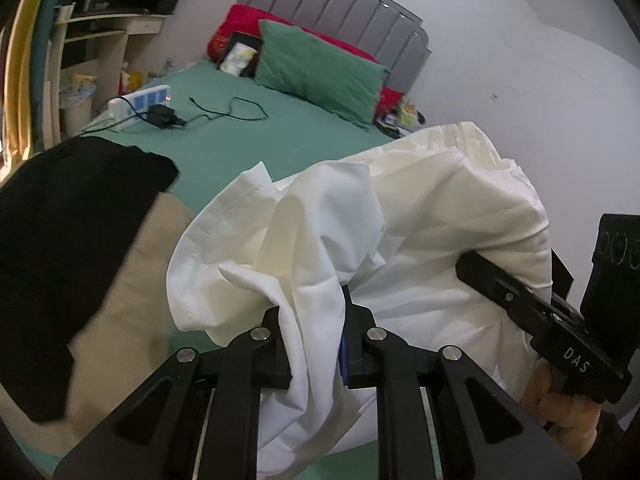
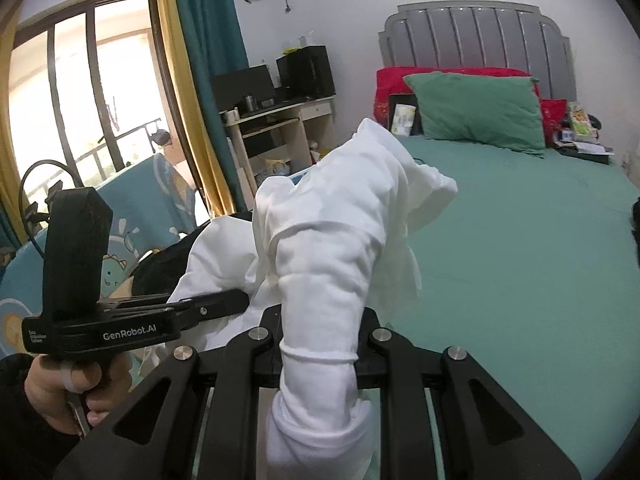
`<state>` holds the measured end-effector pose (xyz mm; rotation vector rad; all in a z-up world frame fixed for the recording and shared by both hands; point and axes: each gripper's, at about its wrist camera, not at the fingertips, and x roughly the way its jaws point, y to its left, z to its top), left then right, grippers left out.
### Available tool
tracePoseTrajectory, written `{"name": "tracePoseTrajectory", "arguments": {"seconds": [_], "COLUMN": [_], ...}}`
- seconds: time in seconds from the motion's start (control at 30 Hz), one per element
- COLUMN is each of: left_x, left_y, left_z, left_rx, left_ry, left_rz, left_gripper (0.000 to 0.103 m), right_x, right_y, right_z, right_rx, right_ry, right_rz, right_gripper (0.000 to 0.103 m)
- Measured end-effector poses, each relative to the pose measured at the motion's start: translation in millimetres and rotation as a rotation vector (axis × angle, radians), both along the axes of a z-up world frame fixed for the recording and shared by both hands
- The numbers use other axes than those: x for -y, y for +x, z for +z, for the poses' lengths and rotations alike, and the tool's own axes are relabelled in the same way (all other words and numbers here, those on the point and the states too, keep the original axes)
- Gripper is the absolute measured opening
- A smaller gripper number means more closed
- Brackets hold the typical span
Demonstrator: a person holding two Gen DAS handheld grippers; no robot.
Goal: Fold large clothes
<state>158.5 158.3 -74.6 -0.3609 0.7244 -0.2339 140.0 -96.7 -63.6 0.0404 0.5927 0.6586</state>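
Observation:
A white garment hangs bunched between both grippers above the green bed. My left gripper is shut on a fold of it, cloth spilling down between the fingers. The right gripper shows at the right of the left wrist view, buried in the cloth. In the right wrist view my right gripper is shut on a rolled, sleeve-like part of the white garment, which stands up and hangs below the jaws. The left gripper shows at the left, its fingers in the cloth.
A black garment lies over a beige one at the left on the green bed sheet. A power strip, charger and cable lie further up. A green pillow and red pillows sit by the grey headboard. A desk and window stand left.

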Motion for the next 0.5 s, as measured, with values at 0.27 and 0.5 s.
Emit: {"name": "tracePoseTrajectory", "arguments": {"seconds": [0.27, 0.5], "left_x": [-22, -6], "left_y": [42, 99], "left_z": [-23, -86], "left_rx": [-0.039, -0.252], "left_ry": [0.077, 0.179], "left_rz": [0.057, 0.045], "left_gripper": [0.016, 0.016], "right_x": [-21, -5], "right_y": [44, 89], "right_z": [-35, -117], "right_rx": [-0.086, -0.300], "right_ry": [0.039, 0.079], "right_rz": [0.006, -0.041], "right_gripper": [0.018, 0.019]}}
